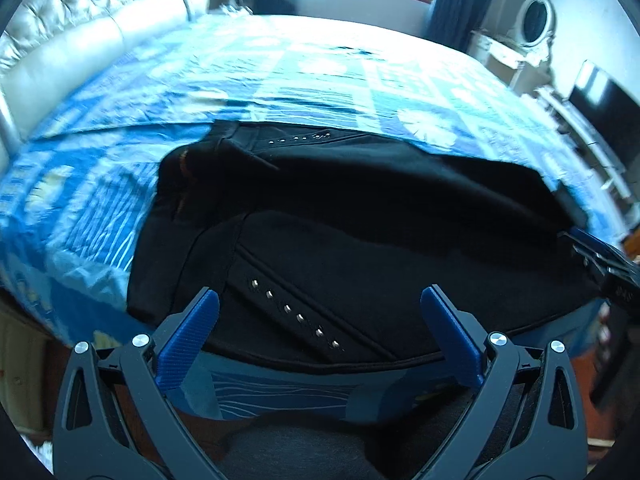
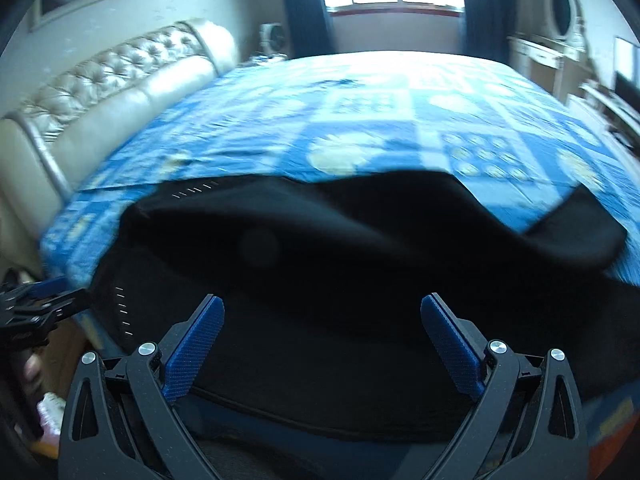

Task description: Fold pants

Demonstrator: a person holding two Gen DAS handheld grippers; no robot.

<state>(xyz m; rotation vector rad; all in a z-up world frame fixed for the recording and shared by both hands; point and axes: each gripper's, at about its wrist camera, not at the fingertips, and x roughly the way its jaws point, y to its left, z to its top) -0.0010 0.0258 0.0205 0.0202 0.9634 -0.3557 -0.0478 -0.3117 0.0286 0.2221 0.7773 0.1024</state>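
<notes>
Black pants (image 1: 360, 216) lie spread on the blue patterned bedspread (image 1: 280, 72) at the bed's near edge. The left gripper (image 1: 320, 312) and right gripper (image 2: 322, 316) hover above the fabric, jaws wide apart and holding nothing. Both views are motion-blurred.

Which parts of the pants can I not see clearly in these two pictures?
- Near hem of the pants, right wrist view: hidden behind the right hand-held gripper.
- Fabric folds, right wrist view: lost to blur and darkness.
- Right end of the pants, left wrist view: covered by the other hand-held gripper.
</notes>
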